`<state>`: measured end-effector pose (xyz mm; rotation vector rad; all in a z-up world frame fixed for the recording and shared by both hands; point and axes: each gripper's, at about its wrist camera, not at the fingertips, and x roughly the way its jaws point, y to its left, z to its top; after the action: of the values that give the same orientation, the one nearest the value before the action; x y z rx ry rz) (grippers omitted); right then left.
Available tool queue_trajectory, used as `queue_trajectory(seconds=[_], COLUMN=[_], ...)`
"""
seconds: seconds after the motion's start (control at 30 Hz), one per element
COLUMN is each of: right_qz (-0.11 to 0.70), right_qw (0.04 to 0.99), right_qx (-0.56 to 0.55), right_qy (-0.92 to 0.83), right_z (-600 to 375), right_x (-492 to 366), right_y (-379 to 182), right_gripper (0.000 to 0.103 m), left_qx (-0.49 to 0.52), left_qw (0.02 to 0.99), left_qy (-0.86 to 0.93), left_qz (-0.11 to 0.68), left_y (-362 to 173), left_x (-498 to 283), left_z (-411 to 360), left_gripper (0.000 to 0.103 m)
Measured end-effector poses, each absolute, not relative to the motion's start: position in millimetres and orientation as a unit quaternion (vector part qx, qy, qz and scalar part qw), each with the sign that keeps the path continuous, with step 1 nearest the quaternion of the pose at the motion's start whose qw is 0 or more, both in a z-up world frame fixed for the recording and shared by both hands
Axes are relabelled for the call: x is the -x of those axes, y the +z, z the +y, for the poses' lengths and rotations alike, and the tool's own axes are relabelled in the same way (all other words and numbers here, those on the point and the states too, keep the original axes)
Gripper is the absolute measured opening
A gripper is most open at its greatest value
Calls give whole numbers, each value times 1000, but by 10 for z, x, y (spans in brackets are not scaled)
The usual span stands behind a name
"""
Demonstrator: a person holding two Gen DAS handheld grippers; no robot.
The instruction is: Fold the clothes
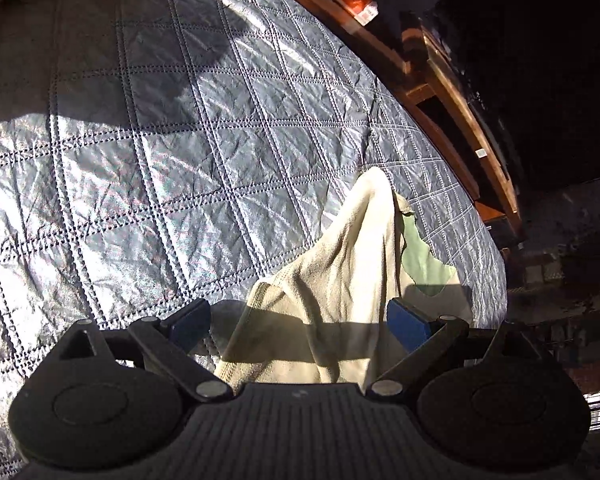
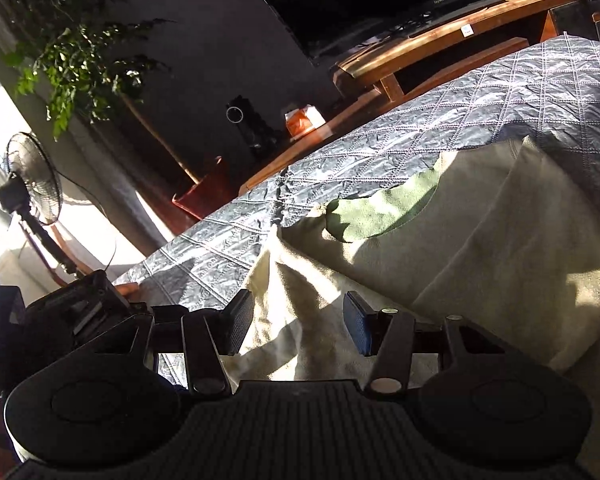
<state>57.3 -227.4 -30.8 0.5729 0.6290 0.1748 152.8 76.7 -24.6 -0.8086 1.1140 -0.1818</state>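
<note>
The cream garment (image 2: 480,240) lies bunched near the quilted bed's (image 1: 140,160) edge; both tools, left tool (image 1: 300,320) and right tool (image 2: 298,326), stand wide, gripping nothing; pinch opposite corners, lift, spread flat first.

garment (image 2: 480,240): cream knit top with green inner lining at the neck | state: crumpled, partly folded over itself | place: on the grey quilted bed cover (image 1: 140,160), near its edge
</note>
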Motion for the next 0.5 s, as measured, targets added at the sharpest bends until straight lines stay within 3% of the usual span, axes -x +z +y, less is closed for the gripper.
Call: queue_trajectory(seconds=[0.27, 0.5], right_qz=[318, 328], right_qw=[902, 896], right_qx=[-280, -286], right_qy=[80, 85], right_z=[-2335, -2360], right_x=[-588, -607], right_y=[-339, -362], right_gripper=[59, 61], left_qx=[442, 436], left_qw=[747, 766], left_qy=[-121, -142], left_qz=[482, 450], left_y=[-260, -74], left_x=[-1561, -1588], left_z=[698, 577], left_gripper=[93, 95])
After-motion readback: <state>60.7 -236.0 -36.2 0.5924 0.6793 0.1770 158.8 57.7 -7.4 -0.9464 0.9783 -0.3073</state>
